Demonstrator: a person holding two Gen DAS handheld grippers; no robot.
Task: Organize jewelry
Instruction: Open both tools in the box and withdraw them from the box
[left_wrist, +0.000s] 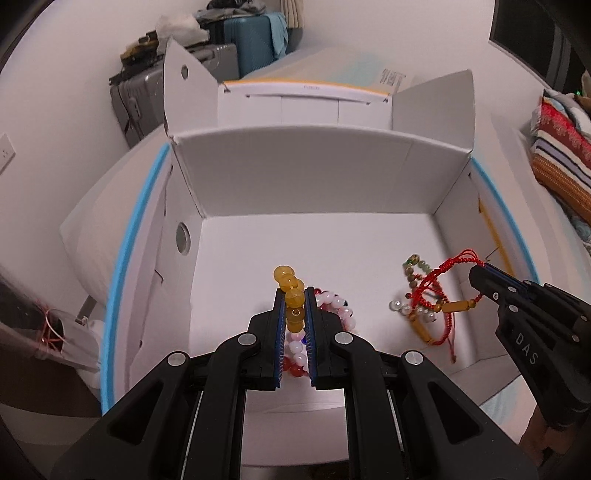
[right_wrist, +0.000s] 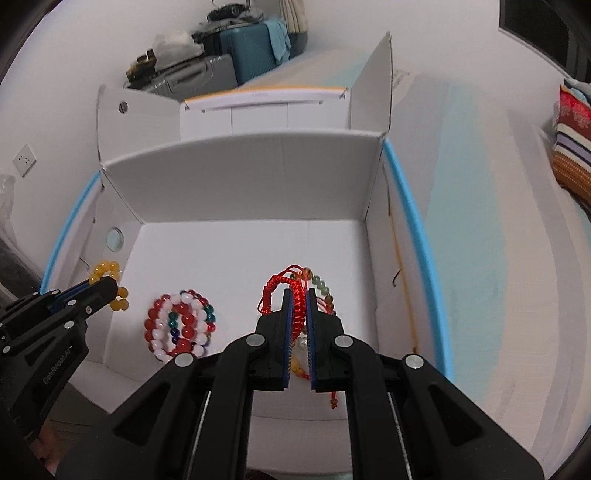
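1. Far left, outside the box: grey suitcase (left_wrist: 147, 99) and teal suitcase (left_wrist: 255, 40) against the wall.
2. White cardboard box (left_wrist: 295, 173), flaps up, round hole in its left wall. Sits on a white surface with a blue edge (left_wrist: 125, 266).
3. Left tongs (left_wrist: 295, 306), at the box's near left: clamped on the yellow bead bracelet (left_wrist: 290, 284). Beads stick up past the tips; the right wrist view shows more beads hanging below the tips (right_wrist: 110, 284).
4. Directly beneath and just right of the left tongs: pile of red, pink-white and teal bead bracelets (right_wrist: 181, 325) lying on the box floor. Left view only shows them partly, behind the fingers.
5. Right of centre on the box floor: second pile with clear beads (left_wrist: 399, 306), a green-brown bead strand (right_wrist: 321, 288) and yellow tube beads (left_wrist: 454, 306) on red cord.
6. Right tongs (right_wrist: 299, 299), at the box's near right: closed on the red braided cord bracelet (right_wrist: 284, 288). The cord loops above the tips, with the rest trailing down into that pile.
7. Cannot tell whether the red cord is tangled with the other strands.
8. Far right: striped pillow (left_wrist: 561, 155).
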